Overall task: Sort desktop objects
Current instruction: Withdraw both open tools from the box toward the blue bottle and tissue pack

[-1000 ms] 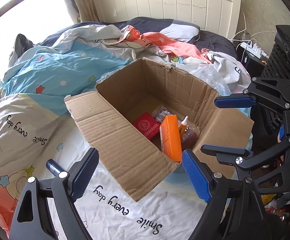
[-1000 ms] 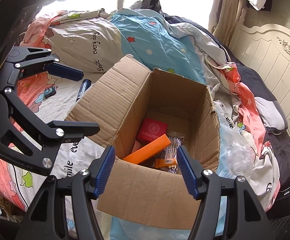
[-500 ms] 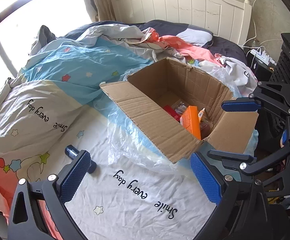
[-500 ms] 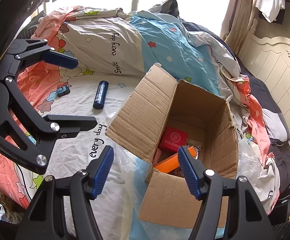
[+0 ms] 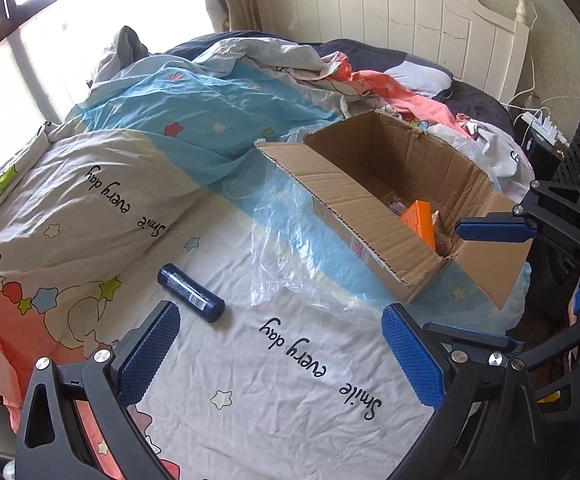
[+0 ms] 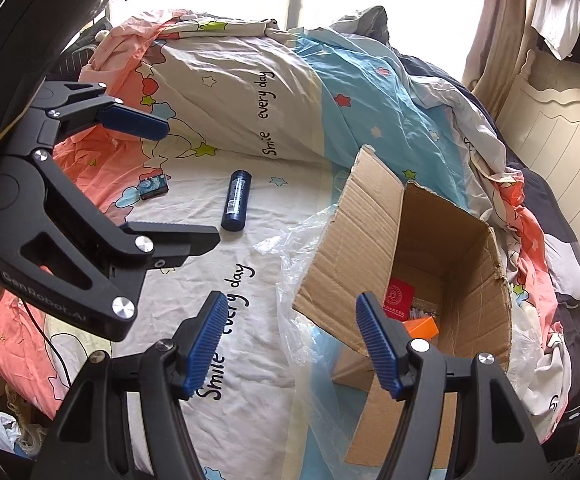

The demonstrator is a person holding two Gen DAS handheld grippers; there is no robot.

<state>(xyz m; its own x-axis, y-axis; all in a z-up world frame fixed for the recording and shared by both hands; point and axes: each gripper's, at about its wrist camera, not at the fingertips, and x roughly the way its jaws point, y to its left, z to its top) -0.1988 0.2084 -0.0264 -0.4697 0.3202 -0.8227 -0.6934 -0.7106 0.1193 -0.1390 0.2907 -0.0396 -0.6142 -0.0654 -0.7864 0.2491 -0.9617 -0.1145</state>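
An open cardboard box (image 5: pixel 353 196) (image 6: pixel 353 240) sits on the bed. Inside it are an orange box (image 5: pixel 419 222) (image 6: pixel 421 327), a red box (image 6: pixel 401 297) and some smaller items. A dark blue cylinder (image 5: pixel 191 293) (image 6: pixel 236 200) lies on the white sheet left of the box. Just beyond it is a small dark packet (image 6: pixel 154 187). My left gripper (image 5: pixel 282 356) (image 6: pixel 192 184) hovers open and empty over the sheet, near the cylinder. My right gripper (image 6: pixel 291 346) (image 5: pixel 485 284) is open and empty by the box's near flap.
Crumpled clear plastic (image 5: pixel 286 248) (image 6: pixel 293 320) spreads from under the box. A rumpled duvet (image 5: pixel 194 108) piles up behind. A white headboard (image 5: pixel 389 16) stands at the far end, with a power strip (image 5: pixel 541 122) beside the bed.
Both grippers have pulled back from over the box and swung left. The blue cylinder and the small packet have come into view. Both stay open and empty.
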